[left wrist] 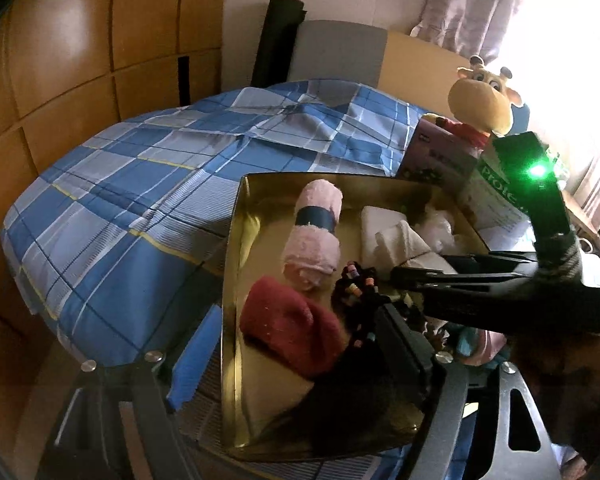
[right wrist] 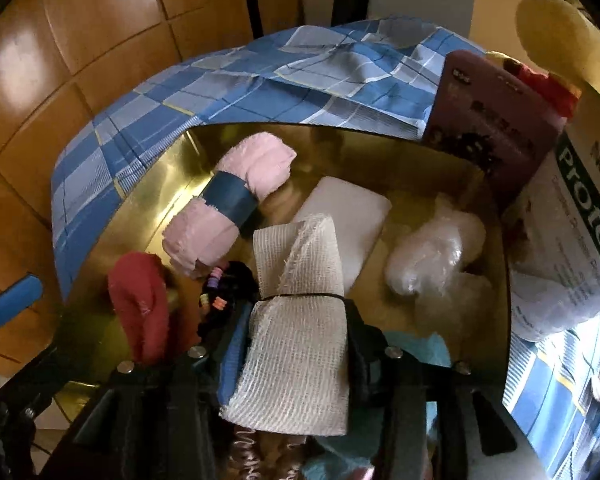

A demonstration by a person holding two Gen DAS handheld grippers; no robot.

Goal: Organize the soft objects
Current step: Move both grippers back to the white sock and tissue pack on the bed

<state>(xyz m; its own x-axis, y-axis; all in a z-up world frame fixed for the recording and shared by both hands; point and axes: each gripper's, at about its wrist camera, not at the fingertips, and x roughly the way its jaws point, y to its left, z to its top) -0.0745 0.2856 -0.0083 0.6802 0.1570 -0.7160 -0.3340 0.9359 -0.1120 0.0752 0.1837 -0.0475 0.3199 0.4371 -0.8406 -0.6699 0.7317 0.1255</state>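
We saw the right hand-held gripper point(right wrist: 300, 344) clamped across a gauze roll point(right wrist: 296, 320), long axis pointing forward over the gold box point(right wrist: 148, 184).

A pink rolled towel point(left wrist: 314, 236) and red cloth point(left wrist: 290, 324) lie in the gold box point(left wrist: 236, 272) on the checked bedspread point(left wrist: 132, 184).

The gold box point(right wrist: 140, 184) sits on the bed, open on top. Inside it, the pink towel roll point(right wrist: 228, 204), the red cloth point(right wrist: 140, 304), the white pad point(right wrist: 348, 208) and the crinkly bags point(right wrist: 432, 256) fill most of the floor. Bare room shows by the box's left wall. Tall cartons point(right wrist: 500, 128) stand beside its right wall. Left of the box, the checked blanket point(left wrist: 120, 184) is free.
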